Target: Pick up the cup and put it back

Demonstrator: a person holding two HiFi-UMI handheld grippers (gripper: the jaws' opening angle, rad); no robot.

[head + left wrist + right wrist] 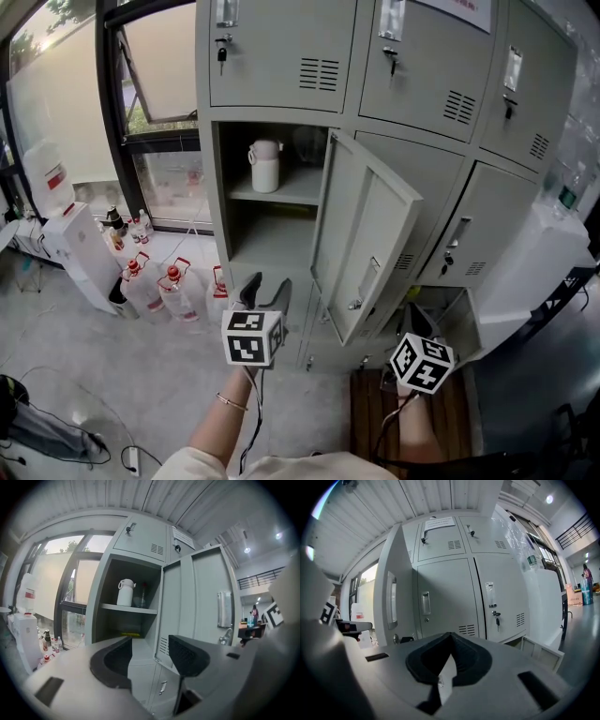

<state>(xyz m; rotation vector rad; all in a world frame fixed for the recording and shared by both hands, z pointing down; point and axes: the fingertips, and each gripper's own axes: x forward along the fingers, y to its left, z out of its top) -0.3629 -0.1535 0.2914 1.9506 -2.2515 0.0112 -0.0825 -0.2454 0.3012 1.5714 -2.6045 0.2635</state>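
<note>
— Standing where, that white lidded plastic cup (pixel 265 166)?
— Toward the grey locker shelf (pixel 302 193)'s left edge, well beyond the left gripper (pixel 150 653), whose jaws are apart and empty. The right gripper (pixel 450 656) has its jaws together.

Daylight pours through the window (pixel 164 84) at ten o'clock in the head view, washed to a pale glare. The open locker (pixel 272 239) at twelve o'clock lies in soft shadow, where the cup (pixel 265 166) shows pale. Both gripper views are fisheye rounds with black corners and bowed edges, each with a ceiling lamp (pixel 247 550) flaring white near one o'clock; the close foreground at six o'clock looks soft, perhaps out of focus, and far detail is grainy.
</note>
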